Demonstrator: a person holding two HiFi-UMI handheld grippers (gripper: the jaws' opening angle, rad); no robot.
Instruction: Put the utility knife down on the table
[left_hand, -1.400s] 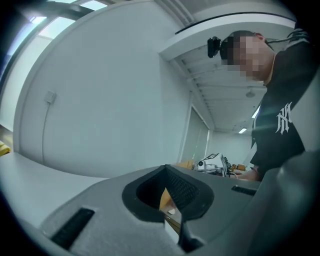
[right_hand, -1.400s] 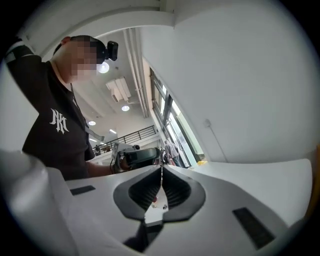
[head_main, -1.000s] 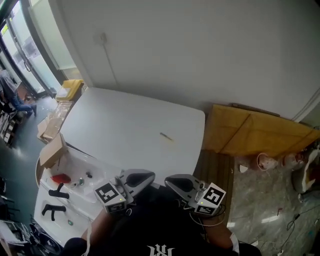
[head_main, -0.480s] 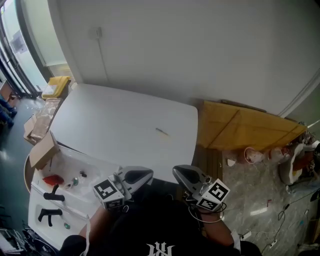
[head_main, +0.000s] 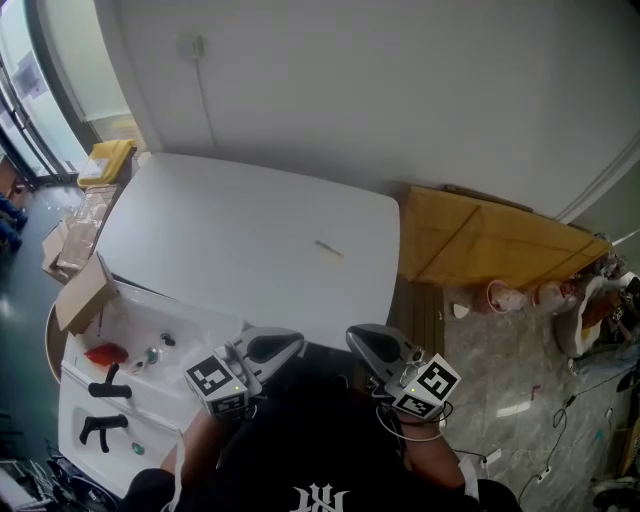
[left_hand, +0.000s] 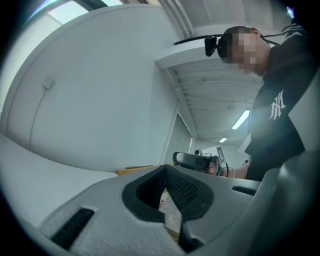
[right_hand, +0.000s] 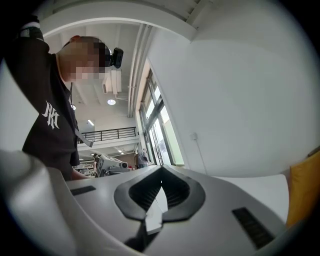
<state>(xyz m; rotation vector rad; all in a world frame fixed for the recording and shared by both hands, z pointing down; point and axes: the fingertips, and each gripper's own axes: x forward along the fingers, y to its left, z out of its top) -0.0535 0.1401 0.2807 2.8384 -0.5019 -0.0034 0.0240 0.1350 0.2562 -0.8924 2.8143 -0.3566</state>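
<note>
A slim, pale thing, by the task most likely the knife (head_main: 328, 249), lies flat on the white bench (head_main: 220, 240). It sits right of the middle, toward the side that meets the yellow cardboard (head_main: 480, 250). It is too small to tell blade from handle. Nothing touches it.

Judged from that, the putting-down looks done, and the only care left is to leave the knife alone. Any further move of the tools is best kept high and close to the body. A sweep across the bench top could nudge the knife toward the edge.

The left tool (head_main: 272, 347) and the right tool (head_main: 370, 344) hang side by side near the person's chest, at the near edge of the bench, tips pointing forward. In each tool's own view the jaws are brought together at the tips with nothing between the pads, so neither holds anything. The knife lies ahead of both, well apart from either, and somewhat nearer the right tool's line than the left's.
</note>
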